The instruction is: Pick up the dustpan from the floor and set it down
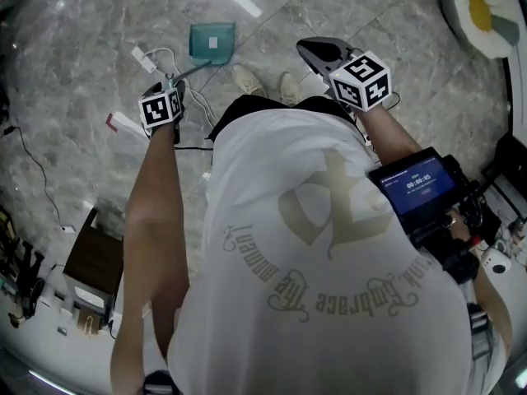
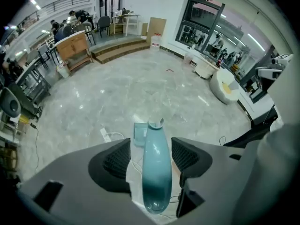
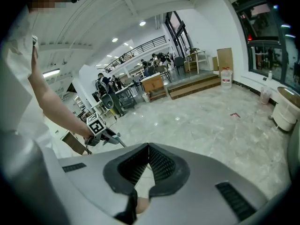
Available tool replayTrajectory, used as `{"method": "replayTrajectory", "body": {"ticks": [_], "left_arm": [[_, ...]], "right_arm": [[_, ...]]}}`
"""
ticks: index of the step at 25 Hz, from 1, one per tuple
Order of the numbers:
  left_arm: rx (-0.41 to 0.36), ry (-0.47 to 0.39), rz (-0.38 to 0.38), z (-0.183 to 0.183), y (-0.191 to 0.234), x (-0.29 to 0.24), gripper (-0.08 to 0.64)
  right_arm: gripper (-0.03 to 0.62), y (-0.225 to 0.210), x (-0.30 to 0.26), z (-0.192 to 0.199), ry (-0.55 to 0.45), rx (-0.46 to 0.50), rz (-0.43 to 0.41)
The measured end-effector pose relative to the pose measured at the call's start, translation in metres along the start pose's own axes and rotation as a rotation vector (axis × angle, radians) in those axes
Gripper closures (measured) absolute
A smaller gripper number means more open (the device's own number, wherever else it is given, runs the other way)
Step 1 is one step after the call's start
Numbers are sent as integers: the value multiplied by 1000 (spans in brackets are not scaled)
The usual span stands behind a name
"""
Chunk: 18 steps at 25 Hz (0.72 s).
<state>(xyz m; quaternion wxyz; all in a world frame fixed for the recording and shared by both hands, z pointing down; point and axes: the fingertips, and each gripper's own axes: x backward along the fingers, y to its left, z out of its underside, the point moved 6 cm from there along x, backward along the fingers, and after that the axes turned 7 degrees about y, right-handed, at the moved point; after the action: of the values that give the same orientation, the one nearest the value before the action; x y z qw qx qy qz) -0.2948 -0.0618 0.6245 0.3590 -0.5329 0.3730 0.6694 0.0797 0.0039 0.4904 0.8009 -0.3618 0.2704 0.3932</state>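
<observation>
The teal dustpan (image 1: 212, 41) lies flat on the marble floor, its long handle (image 1: 191, 70) slanting back toward my left gripper (image 1: 170, 82). In the left gripper view the handle (image 2: 156, 172) runs up between the two black pads (image 2: 117, 161) to the pan (image 2: 139, 134). My left gripper (image 2: 151, 146) is open around the handle; a gap shows on the left side and the right pad sits close beside it. My right gripper (image 1: 321, 53) hovers over the floor in front of the person. Its jaws meet at the tips (image 3: 149, 146) with nothing between them.
A white power strip (image 1: 142, 57) and its cable lie on the floor just left of the dustpan. A red-and-white strip (image 1: 122, 122) lies nearer. The person's shoes (image 1: 247, 79) stand beside the pan. A wooden box (image 1: 92, 262) sits lower left, a white seat (image 1: 486, 11) upper right.
</observation>
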Motion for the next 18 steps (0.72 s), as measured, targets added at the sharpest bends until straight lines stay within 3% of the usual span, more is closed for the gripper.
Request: {"method": "replayTrajectory", "body": {"ticks": [8,12,16,18], "left_arm": [[-21,47,37,-6,0,-29,296],[-17,110,42,-16,-8,-48,389],[1,119,4,-25,-9,-60,460],[-3,125,-13,-26,-7,-64,463]], "right_arm": [[575,-2,11,12,11,-48,69],[575,-10,19,23,17,-76,109],[575,-17,26,32,19,-94,144],[575,-20,29,37,19,-103,159]]}}
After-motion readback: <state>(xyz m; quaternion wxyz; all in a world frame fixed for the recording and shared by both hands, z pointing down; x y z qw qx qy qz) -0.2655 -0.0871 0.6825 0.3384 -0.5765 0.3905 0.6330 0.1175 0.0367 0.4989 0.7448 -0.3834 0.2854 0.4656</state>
